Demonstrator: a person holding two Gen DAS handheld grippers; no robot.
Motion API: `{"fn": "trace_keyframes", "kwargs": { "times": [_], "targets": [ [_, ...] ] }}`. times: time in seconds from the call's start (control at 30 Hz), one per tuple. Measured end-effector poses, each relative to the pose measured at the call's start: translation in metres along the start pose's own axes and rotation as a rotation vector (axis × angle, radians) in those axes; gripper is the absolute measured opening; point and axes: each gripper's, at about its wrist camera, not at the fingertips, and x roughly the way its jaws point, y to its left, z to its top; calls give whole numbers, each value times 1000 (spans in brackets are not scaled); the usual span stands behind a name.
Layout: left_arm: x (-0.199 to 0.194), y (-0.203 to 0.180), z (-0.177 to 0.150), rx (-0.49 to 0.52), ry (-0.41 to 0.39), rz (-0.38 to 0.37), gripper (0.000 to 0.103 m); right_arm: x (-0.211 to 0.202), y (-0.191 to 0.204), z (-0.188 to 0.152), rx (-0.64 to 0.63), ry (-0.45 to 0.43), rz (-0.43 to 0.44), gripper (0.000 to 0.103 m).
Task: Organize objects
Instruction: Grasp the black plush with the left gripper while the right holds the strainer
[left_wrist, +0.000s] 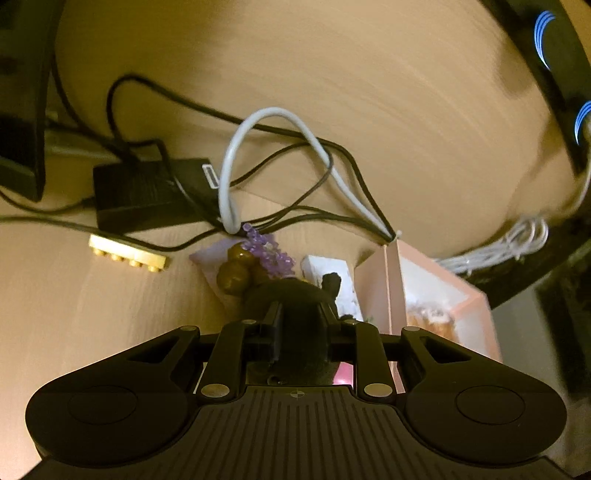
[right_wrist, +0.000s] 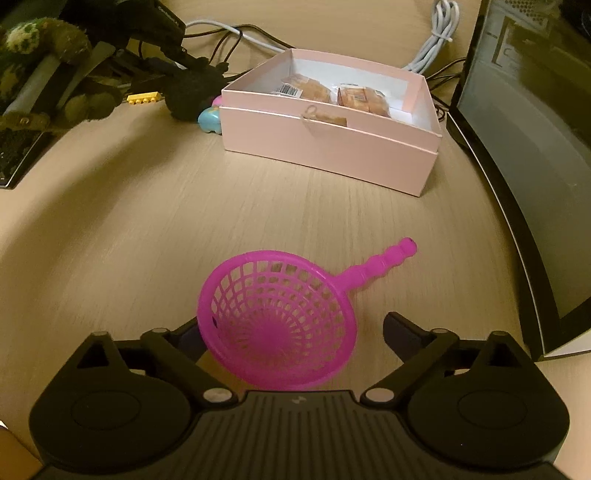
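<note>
The left gripper is closed on a dark fuzzy toy, held just beside the left wall of the pink box; the right wrist view shows the toy off the table, near the box's left end, above a small blue toy. The step in hand looks like carrying this toy to the box, which already holds wrapped snacks.

The right gripper stands wide open over the table, its fingers on either side of a pink strainer that lies on the wood, handle pointing toward the monitor. It grips nothing.

Next, the left gripper likely needs to move right over the box rim and let go. The right gripper would need to lower and close on the strainer's bowl or rim; whether the thin mesh gives a firm hold is doubtful. A yellow brick waits by the cables.
</note>
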Motion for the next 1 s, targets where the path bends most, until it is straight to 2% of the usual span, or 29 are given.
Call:
{"fn": "trace_keyframes", "kwargs": {
  "times": [0.07, 0.13, 0.33, 0.43, 0.5, 0.57, 0.63, 0.77, 0.9, 1.0],
  "targets": [
    [1, 10, 5, -44, 30, -31, 25, 0, 0, -1, 2, 2, 2, 98],
    [-1, 13, 5, -46, 52, -39, 25, 0, -1, -3, 10, 6, 3, 98],
    [-20, -4, -25, 138, 58, -22, 28, 0, -1, -5, 22, 12, 12, 98],
    [-24, -18, -42, 264, 54, 9, 40, 1, 2, -5, 15, 13, 18, 98],
    [-23, -30, -51, 364, 61, 35, 57, 1, 6, -5, 5, 11, 22, 98],
    [-18, -38, -59, 435, 62, 74, 62, -1, 9, -5, -6, 5, 24, 98],
    [-14, -37, -59, 424, 41, 98, 62, -3, 11, -5, -16, -3, 21, 98],
    [-17, -26, -47, 301, -50, 60, 61, -8, 9, -9, -14, -15, 16, 100],
    [-13, -27, -38, 286, -90, 98, 61, -8, -1, -13, 34, 1, 22, 100],
    [-5, -30, -36, 272, -107, 115, 63, -9, -9, -13, 95, 16, 68, 103]
  ]
}}
